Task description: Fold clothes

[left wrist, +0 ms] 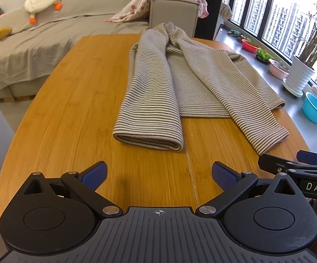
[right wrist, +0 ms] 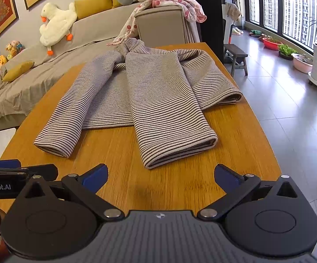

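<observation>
Both grippers hover low over the near end of the worktop (left wrist: pixel 71 114), jaws spread wide and holding nothing: the left gripper (left wrist: pixel 158 174) faces the left sleeve's cuff, the right gripper (right wrist: pixel 161 178) the right sleeve's cuff.

Largest first: the worktop is a long wooden slab with bare wood on its left side and in front of the garment. The striped top (right wrist: pixel 154 81) lies flat along the middle and right of it, collar at the far end, hem toward the grippers. Its right side reaches the worktop's right rim (right wrist: pixel 257 118), where a fold of cloth sits close to the drop to the tiled floor.

Both sleeves are laid down over the body, their cuffs running past the hem. The left sleeve cuff (left wrist: pixel 149 141) and right sleeve cuff (right wrist: pixel 180 151) lie well apart.

The step in hand looks like taking the lower end to fold it up toward the collar. Done well, each gripper would pinch cuff and hem together, lift evenly, and carry straight forward, keeping the cloth off the right rim and using the free left side for any correction
</observation>
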